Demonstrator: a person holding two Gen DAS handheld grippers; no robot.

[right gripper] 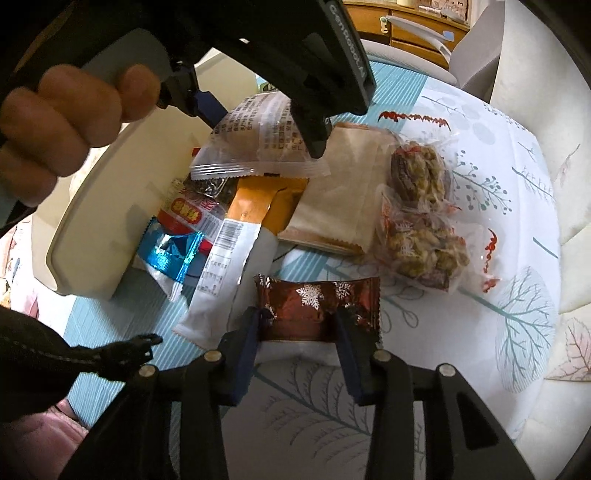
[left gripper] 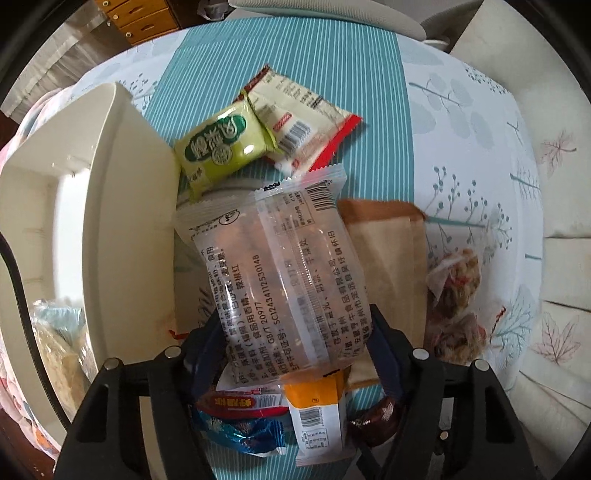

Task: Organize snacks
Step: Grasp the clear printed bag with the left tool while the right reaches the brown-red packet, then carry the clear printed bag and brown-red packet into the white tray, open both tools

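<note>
Pinching a clear packet (left gripper: 280,273), the left gripper (left gripper: 295,332) has both fingers squeezed against its sides, above the snack pile on the tablecloth (left gripper: 461,147). Right gripper (right gripper: 299,325) is clamped on a red snowflake candy (right gripper: 317,306) near the table edge. Beyond that: orange-white packet (right gripper: 229,251), blue wrapper (right gripper: 170,254), tan bag (right gripper: 340,199), nut clusters (right gripper: 421,206). Cream bin (left gripper: 122,206) sits left; green packet (left gripper: 221,147) leans on it.

A tablecloth (left gripper: 461,122) printed with pale leaves and twigs, crossed by a teal striped band (left gripper: 288,55), is spread over the table. Wooden drawers (left gripper: 140,18) with small round knobs are seen at the far left, and cream cushioning (left gripper: 554,277) is seen along the right.
</note>
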